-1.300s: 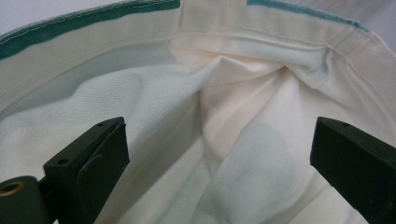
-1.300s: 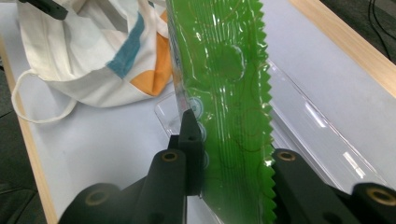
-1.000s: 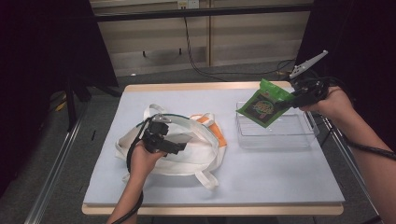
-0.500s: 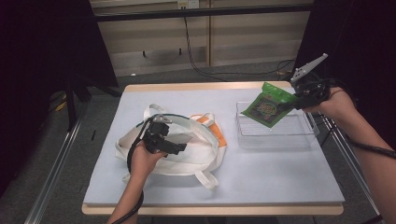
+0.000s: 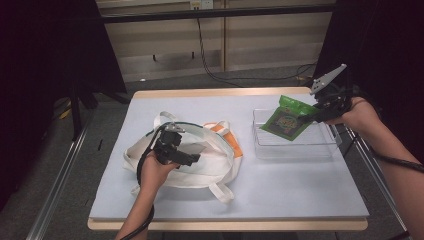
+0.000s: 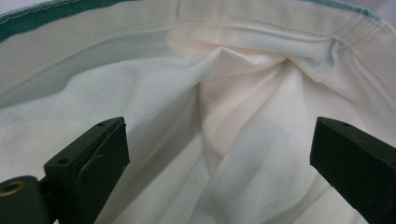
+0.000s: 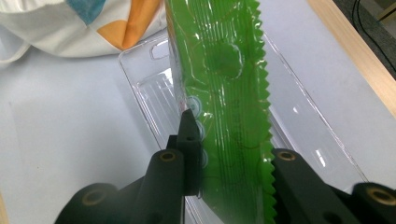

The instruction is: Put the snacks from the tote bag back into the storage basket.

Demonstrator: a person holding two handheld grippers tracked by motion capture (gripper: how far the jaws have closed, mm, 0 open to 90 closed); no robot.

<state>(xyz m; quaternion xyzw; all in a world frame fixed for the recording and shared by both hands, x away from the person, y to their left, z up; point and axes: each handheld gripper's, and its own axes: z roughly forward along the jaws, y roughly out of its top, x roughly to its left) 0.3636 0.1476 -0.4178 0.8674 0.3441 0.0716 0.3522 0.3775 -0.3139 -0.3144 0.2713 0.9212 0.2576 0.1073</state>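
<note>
Green pouch (image 5: pixel 287 120) with zigzag edge — cream bag (image 5: pixel 210 160) patched orange and teal.

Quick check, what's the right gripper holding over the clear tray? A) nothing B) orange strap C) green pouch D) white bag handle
C: the right gripper has its jaws clamped on the edge of the green pouch, which hangs above the clear tray; the white bag lies apart, by the left gripper.

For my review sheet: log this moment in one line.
right gripper: shut on green pouch above clear tray | left gripper: open inside tote bag
</note>
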